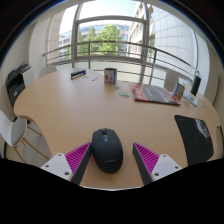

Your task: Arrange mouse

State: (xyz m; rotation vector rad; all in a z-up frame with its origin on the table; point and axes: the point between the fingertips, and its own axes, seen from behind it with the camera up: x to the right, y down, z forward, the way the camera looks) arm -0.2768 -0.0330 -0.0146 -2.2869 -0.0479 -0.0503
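A black computer mouse (107, 148) lies on the light wooden round table (70, 110), near its front edge. My gripper (112, 158) is open. Its two fingers with magenta pads (75, 157) stand on either side of the mouse. There is a gap between each pad and the mouse, and the mouse rests on the table between them.
A black mouse mat (195, 136) lies at the table's right edge. Magazines (154, 94) lie at the back right, a small cup (110, 75) and a dark device (78, 73) at the back. Chairs (17, 82) stand around the table; windows and a railing lie beyond.
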